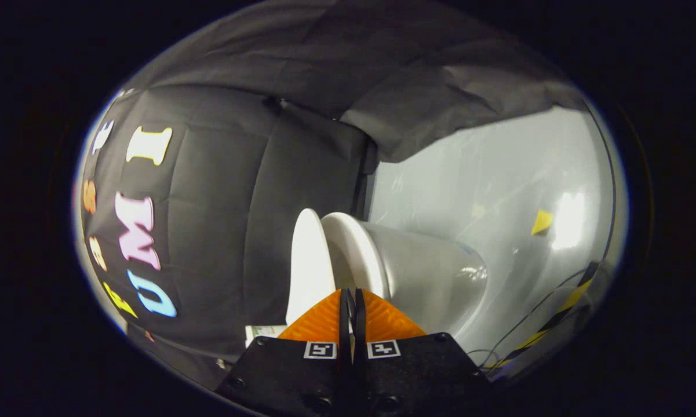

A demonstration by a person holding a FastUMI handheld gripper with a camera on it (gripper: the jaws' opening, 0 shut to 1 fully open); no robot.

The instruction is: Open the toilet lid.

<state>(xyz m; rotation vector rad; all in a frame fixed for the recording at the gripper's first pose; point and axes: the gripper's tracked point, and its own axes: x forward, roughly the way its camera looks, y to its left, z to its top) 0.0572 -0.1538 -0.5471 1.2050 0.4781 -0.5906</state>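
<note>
Gripper view first: we see our gripper point(352, 307) with its two orange ribbed fingers point(319, 324) pressed together, only a thin dark slit between them and nothing pinched there. Each finger sits on a black mount carrying a small square black-and-white marker point(320, 350).

Just ahead of the fingertips lies the white ceramic toilet point(423, 272), appearing rolled on its side from our tilted camera. Its flat white oval toilet lid point(308, 266) stands apart from the rounded white seat rim point(356, 249), a shadowed gap opening between the two directly beyond the fingertips. We cannot tell whether the tips touch either part.

Beyond the bowl spreads a glossy pale grey floor point(498, 191), with a small yellow triangle mark point(542, 221) well apart from the toilet and yellow-black striped tape point(562, 307) near thin dark cables point(533, 313).
</note>
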